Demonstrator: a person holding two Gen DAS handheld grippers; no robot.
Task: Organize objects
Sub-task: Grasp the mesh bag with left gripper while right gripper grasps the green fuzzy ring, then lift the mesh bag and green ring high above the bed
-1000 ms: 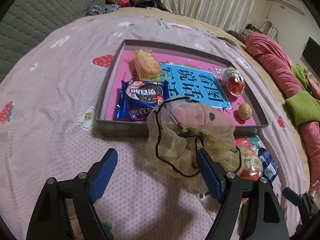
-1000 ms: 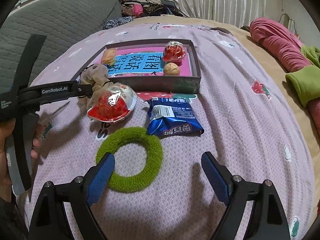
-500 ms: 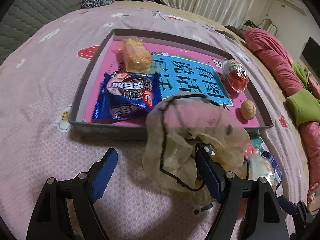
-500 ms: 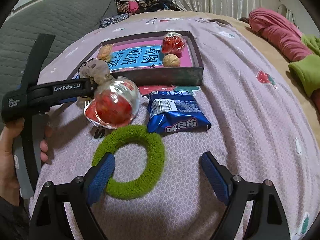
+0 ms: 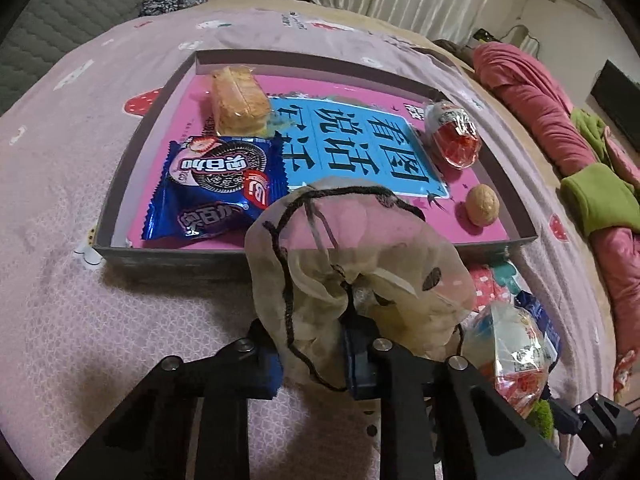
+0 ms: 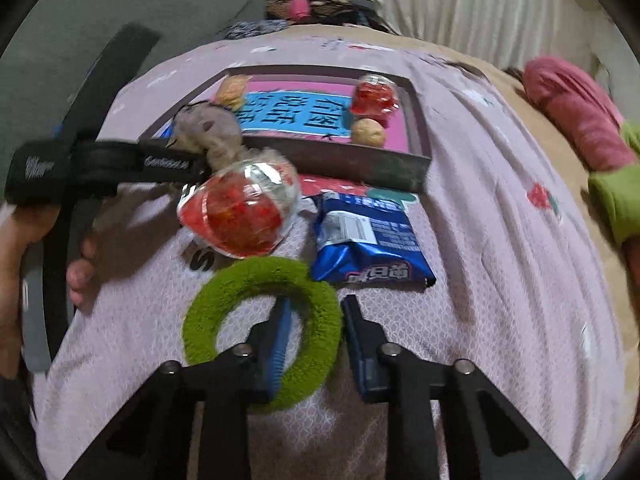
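Left tongs (image 5: pixel 310 350): clenched on the beige mesh drawstring pouch (image 5: pixel 352 264), which I hold raised just short of the tray's near wall. Right tongs (image 6: pixel 314 338): closing around the near side of the green fuzzy ring (image 6: pixel 262 330), one finger inside the loop, one outside; the view is blurred, so I cannot tell whether the grip is complete.

Tray (image 5: pixel 168 254), grey walls, pink printed floor with a blue panel. Contents already stowed, by my count:
- wrapped sandwich biscuits (image 5: pixel 239 98), far left corner
- blue cookie packet (image 5: pixel 218 188), near left corner
- clear capsule with red filling (image 5: pixel 454 136), right side
- walnut (image 5: pixel 482 205), near right corner

Outstanding, lying on the bed in front of the tray:
- second red-filled capsule (image 6: pixel 240 216), touching the ring's far rim
- second blue cookie packet (image 6: pixel 370 244), just beside that capsule
- the ring and the pouch, both in hand

Judgement: roughly half done, four items in, four to go.

Surface: bed with a lilac sheet (image 6: pixel 500 264) printed with strawberries and small figures, soft and lightly wrinkled. Room: grey quilted headboard at the far left, pale curtains behind, heaped clothing at the far edge, rolled pink and green bedding along the right edge.
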